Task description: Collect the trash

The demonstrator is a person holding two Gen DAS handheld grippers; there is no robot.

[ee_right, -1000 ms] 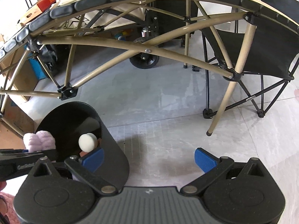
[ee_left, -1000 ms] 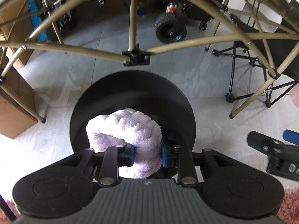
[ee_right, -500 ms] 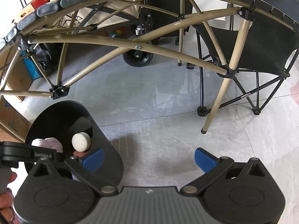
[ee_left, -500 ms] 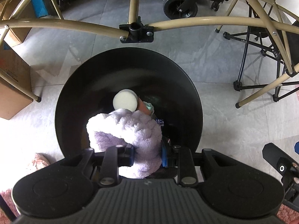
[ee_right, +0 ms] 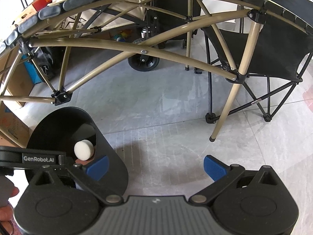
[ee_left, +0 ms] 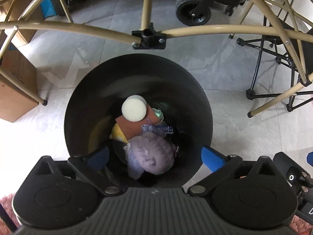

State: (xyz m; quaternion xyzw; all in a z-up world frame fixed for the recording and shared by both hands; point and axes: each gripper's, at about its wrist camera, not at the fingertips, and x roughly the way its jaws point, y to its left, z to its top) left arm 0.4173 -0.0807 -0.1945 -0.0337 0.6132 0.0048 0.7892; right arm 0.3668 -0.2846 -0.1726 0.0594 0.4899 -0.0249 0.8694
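A round black trash bin (ee_left: pixel 82 101) stands on the grey floor straight below my left gripper (ee_left: pixel 154 158). Its jaws are opening wide above the bin mouth, with nothing pressed between the blue pads. A fluffy lilac cloth (ee_left: pixel 151 156) lies loose inside the bin. Around the cloth sit a white foam disc (ee_left: pixel 134 108), a brown card (ee_left: pixel 135 125) and a yellow scrap (ee_left: pixel 117 134). In the right wrist view the same bin (ee_right: pixel 115 168) is at lower left with the disc (ee_right: pixel 84 149) showing. My right gripper (ee_right: pixel 155 166) hangs open over bare floor, holding nothing.
Tan table-frame tubes (ee_left: pixel 195 30) arch just beyond the bin. A cardboard box (ee_left: pixel 15 90) stands to the left. A black folding chair (ee_right: pixel 279 45) and a wheeled cart (ee_left: pixel 192 13) sit further off. A pink rug edge (ee_left: pixel 5 203) shows at lower left.
My left gripper, shut on the lilac cloth in both earlier frames, has spread its jaws. The cloth has dropped deeper into the bin. The right gripper has stayed where it was.
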